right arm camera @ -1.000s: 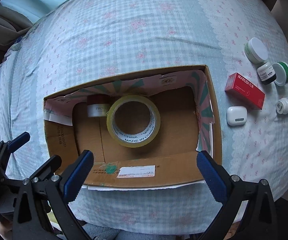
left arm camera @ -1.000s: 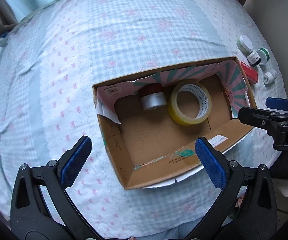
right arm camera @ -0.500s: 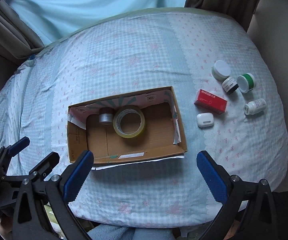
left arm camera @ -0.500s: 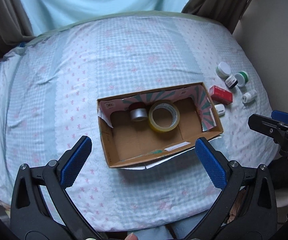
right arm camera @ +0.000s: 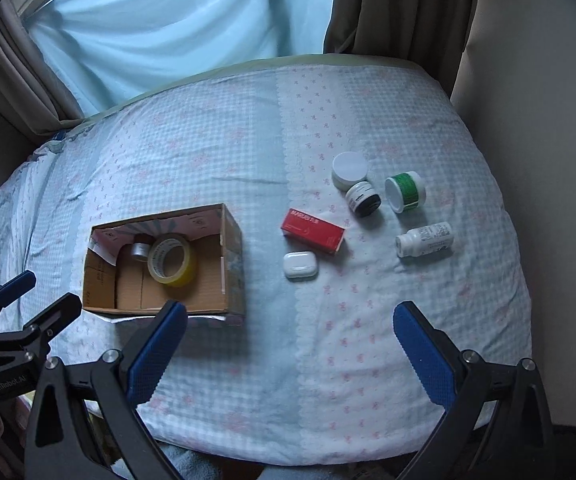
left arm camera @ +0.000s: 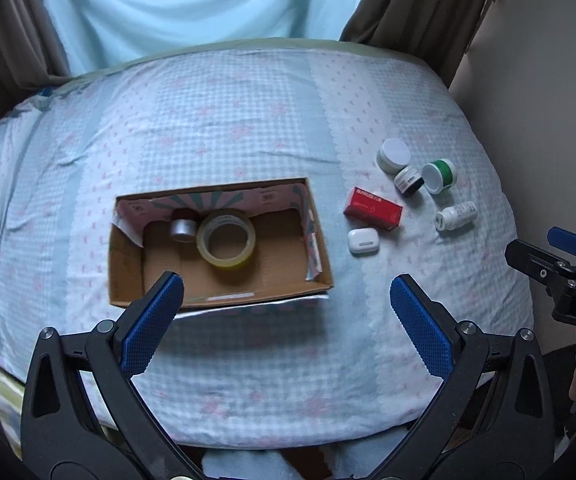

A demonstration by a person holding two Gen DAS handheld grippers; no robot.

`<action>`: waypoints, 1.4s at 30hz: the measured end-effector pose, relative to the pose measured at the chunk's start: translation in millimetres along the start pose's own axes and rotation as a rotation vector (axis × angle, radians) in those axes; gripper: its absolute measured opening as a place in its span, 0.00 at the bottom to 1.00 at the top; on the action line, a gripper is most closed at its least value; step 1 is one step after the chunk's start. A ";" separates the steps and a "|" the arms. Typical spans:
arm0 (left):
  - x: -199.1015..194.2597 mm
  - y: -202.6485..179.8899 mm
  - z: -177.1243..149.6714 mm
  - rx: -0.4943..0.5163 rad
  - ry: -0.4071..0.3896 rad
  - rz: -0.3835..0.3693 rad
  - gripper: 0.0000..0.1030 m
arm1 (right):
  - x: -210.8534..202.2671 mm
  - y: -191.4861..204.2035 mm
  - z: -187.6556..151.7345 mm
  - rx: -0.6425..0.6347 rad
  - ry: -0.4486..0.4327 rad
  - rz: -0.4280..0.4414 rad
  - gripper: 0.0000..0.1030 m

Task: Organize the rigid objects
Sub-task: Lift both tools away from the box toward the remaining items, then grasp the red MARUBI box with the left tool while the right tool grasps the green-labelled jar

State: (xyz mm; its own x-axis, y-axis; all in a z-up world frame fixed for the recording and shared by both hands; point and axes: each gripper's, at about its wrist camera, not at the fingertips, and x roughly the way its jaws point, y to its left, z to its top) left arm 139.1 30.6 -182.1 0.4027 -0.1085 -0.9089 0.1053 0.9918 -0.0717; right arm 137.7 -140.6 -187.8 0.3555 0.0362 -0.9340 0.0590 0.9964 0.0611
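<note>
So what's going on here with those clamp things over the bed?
A person is tidying small items into a cardboard box on the bed, using a handheld gripper in each hand. Both the left gripper and right gripper are open and empty, held above the bed. A roll of tape and a small silver jar are already in the box. A red box, a white earbud case, three jars and a pill bottle lie outside, to its right.
</note>
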 end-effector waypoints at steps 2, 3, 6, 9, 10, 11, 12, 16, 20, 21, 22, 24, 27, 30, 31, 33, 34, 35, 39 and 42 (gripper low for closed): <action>5.2 -26.4 -0.5 -0.027 0.002 0.005 1.00 | -0.5 -28.2 2.5 -0.037 -0.002 0.017 1.00; 8.9 -38.7 0.1 -0.040 0.011 0.009 1.00 | -0.2 -39.6 3.8 -0.057 -0.006 0.018 1.00; 16.8 -69.3 3.2 -0.080 0.035 0.000 1.00 | 1.9 -74.1 9.9 -0.106 -0.001 -0.004 1.00; 26.3 -89.9 7.3 -0.109 0.048 -0.001 1.00 | 4.1 -106.8 19.3 -0.102 0.004 0.016 1.00; 30.9 -94.4 8.8 -0.117 0.055 0.001 1.00 | 5.6 -115.4 22.0 -0.101 0.003 0.019 1.00; 37.0 -98.3 11.1 -0.126 0.065 -0.001 1.00 | 8.3 -122.9 25.1 -0.102 0.005 0.016 1.00; 43.3 -101.9 13.7 -0.137 0.076 -0.005 1.00 | 12.1 -129.7 28.7 -0.103 0.009 0.010 1.00; 72.0 -109.7 28.6 -0.184 0.106 -0.026 1.00 | 28.4 -151.7 43.1 -0.086 0.020 0.006 1.00; 107.8 -115.3 46.8 -0.252 0.144 -0.052 1.00 | 49.4 -169.7 62.9 -0.057 0.042 -0.003 1.00; 119.0 -117.3 50.9 -0.258 0.159 -0.045 1.00 | 55.3 -172.5 68.1 -0.059 0.047 -0.007 1.00; 131.0 -119.0 54.7 -0.267 0.178 -0.037 1.00 | 61.8 -175.4 73.5 -0.063 0.052 -0.015 1.00; 156.8 -119.8 60.3 -0.305 0.217 -0.028 1.00 | 76.9 -179.8 86.4 -0.074 0.067 -0.031 1.00; 197.1 -119.9 65.6 -0.390 0.269 -0.024 1.00 | 103.2 -182.9 105.6 -0.108 0.087 -0.049 1.00; 235.2 -120.4 67.4 -0.466 0.324 -0.023 1.00 | 132.8 -184.8 120.4 -0.148 0.123 -0.074 1.00; 247.2 -121.0 67.3 -0.485 0.336 -0.018 1.00 | 144.8 -186.0 125.6 -0.160 0.138 -0.078 1.00; 268.9 -120.7 68.7 -0.517 0.358 0.001 1.00 | 163.4 -188.6 131.1 -0.176 0.160 -0.084 1.00; 279.0 -120.5 69.6 -0.530 0.369 0.014 1.00 | 174.4 -189.6 134.5 -0.183 0.174 -0.086 1.00; 290.1 -120.3 70.0 -0.545 0.382 0.026 1.00 | 183.6 -190.9 137.3 -0.187 0.185 -0.085 1.00; 325.5 -114.0 68.8 -0.620 0.430 0.070 1.00 | 220.9 -193.3 146.7 -0.193 0.235 -0.082 1.00; 344.9 -107.3 64.1 -0.691 0.460 0.087 0.99 | 246.7 -192.7 151.5 -0.196 0.275 -0.082 1.00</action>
State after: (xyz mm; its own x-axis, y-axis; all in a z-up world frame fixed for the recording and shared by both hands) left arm 324.9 -117.6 -461.6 -0.0436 -0.1401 -0.9892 -0.5511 0.8292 -0.0932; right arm 355.3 -335.4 -376.7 0.0908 -0.0519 -0.9945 -0.1132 0.9916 -0.0621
